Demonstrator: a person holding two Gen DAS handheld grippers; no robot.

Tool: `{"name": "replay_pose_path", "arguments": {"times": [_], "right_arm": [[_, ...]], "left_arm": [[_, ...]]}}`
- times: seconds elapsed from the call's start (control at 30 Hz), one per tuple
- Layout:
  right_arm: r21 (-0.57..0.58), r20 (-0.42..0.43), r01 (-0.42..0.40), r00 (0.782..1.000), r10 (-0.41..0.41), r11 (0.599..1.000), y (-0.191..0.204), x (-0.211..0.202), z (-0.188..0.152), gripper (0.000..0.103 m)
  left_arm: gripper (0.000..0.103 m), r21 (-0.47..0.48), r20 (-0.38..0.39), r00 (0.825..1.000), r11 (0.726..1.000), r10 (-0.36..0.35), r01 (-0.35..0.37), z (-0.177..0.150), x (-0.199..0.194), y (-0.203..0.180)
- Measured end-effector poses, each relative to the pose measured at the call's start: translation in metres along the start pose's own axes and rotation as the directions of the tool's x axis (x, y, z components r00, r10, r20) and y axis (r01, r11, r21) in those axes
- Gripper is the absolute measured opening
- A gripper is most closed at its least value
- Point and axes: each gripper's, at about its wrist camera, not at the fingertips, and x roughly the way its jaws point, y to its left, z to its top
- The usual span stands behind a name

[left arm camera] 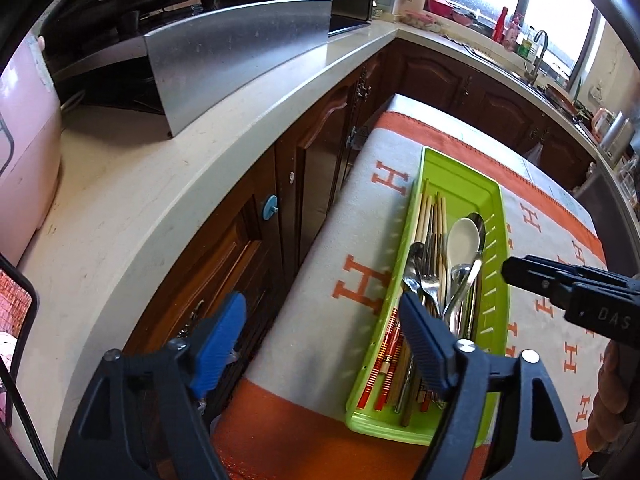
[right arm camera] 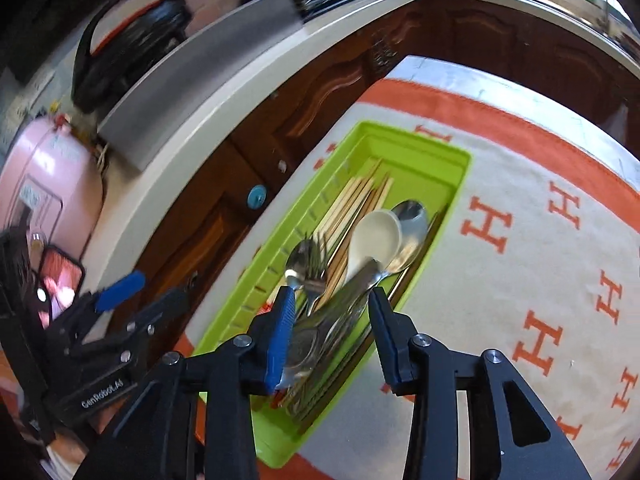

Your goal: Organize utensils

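Below both grippers a green tray (left arm camera: 460, 178) sits on a white cloth with orange letters (right arm camera: 520, 264), and it holds wooden chopsticks (left arm camera: 430, 216), a white spoon (right arm camera: 374, 236), metal spoons (right arm camera: 408, 220) and forks (left arm camera: 429, 264). Just above the near end of the tray, the right gripper (right arm camera: 332, 312) has its fingers partly apart with nothing pinched, and metal handles lie under the gap. Off to the side, the left gripper (left arm camera: 320, 328) is spread wide and empty, with one finger over the tray's near end and the other finger out past the cloth, over the brown cupboard doors (left arm camera: 224, 248).
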Motion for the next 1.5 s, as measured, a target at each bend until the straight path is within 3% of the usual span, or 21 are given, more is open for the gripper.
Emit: {"name": "replay_pose_path", "arguments": {"times": [0.2,0.3,0.53,0.87,1.1,1.37,1.5], "right_arm": [[0.028,0.045,0.029,0.999,-0.03,0.999,-0.008,-0.022,-0.006,0.039],[0.046,0.067,0.048,0.996,-0.051,0.998,-0.013,-0.036,-0.014,0.039],[0.064,0.111,0.108,0.987,-0.114,0.992,-0.025,-0.062,-0.043,0.041],[0.108,0.119,0.193,0.971,-0.205,0.975,-0.055,-0.084,-0.094,0.049],[0.195,0.115,0.214,0.964,-0.239,0.957,-0.085,-0.106,-0.125,0.051],[0.269,0.176,0.217,0.947,-0.269,0.938,-0.103,-0.148,-0.144,0.067],[0.285,0.22,0.244,0.925,-0.311,0.927,-0.107,-0.17,-0.149,0.075]], "left_arm": [[0.085,-0.008,-0.012,1.0,1.0,-0.005,0.005,0.001,0.0,-0.003],[0.092,-0.001,-0.016,1.0,1.0,-0.014,0.014,0.0,-0.001,-0.007],[0.094,0.023,-0.022,0.999,0.999,-0.044,0.045,-0.005,-0.006,-0.024],[0.098,0.112,-0.067,0.995,0.99,-0.078,0.085,-0.019,-0.007,-0.066],[0.102,0.201,-0.044,0.996,0.975,-0.083,0.09,-0.029,-0.02,-0.106],[0.102,0.31,-0.011,0.995,0.946,-0.099,0.097,-0.035,-0.04,-0.155],[0.102,0.336,0.014,0.995,0.938,-0.095,0.085,-0.032,-0.052,-0.173]]}}
